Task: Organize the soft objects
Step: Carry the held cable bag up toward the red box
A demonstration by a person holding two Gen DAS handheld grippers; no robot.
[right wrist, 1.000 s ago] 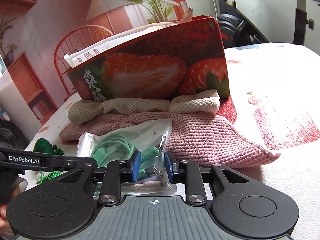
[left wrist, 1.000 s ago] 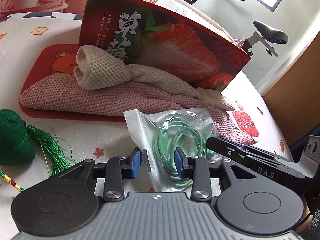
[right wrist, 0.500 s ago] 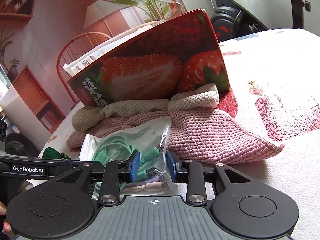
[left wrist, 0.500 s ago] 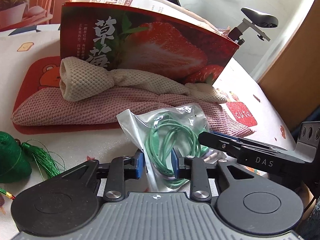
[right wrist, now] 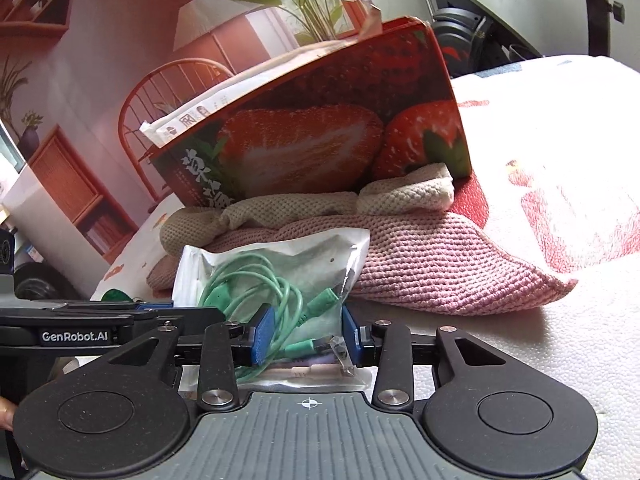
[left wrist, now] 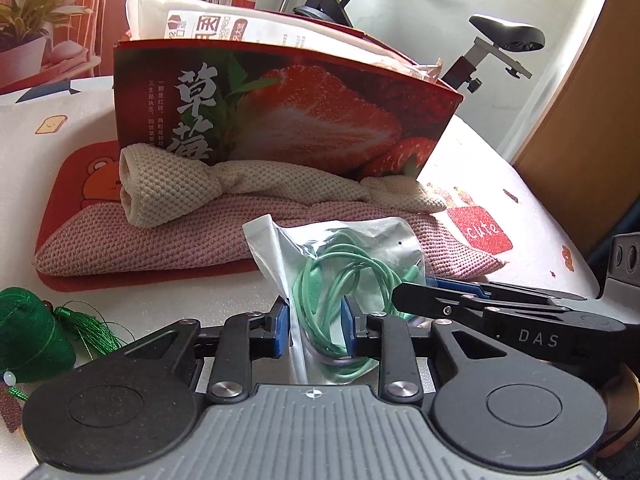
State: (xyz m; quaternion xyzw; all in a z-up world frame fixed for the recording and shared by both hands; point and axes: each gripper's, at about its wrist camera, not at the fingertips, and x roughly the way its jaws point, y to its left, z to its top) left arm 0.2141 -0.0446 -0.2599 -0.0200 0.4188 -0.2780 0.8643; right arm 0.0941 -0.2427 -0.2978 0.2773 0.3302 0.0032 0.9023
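Observation:
A clear plastic bag of green cables (left wrist: 340, 264) (right wrist: 276, 276) is held up between both grippers. My left gripper (left wrist: 314, 330) is shut on the bag's left end. My right gripper (right wrist: 308, 338) is shut on its other end and shows in the left wrist view (left wrist: 480, 312). Behind the bag, a beige knitted cloth (left wrist: 180, 188) (right wrist: 404, 196) lies on a folded pink knitted cloth (left wrist: 144, 240) (right wrist: 440, 264). Both rest against a red strawberry box (left wrist: 280, 120) (right wrist: 320, 144).
A green tasselled pouch (left wrist: 28, 332) lies at the left on the white patterned table cover (right wrist: 560, 352). White packets (left wrist: 224, 24) stick out of the box top. An exercise bike (left wrist: 500, 40) and a wooden panel (left wrist: 580, 120) stand beyond the table.
Both grippers have lifted the cable bag and carried it closer to the cloths and the strawberry box. Their hold on the bag is unchanged.

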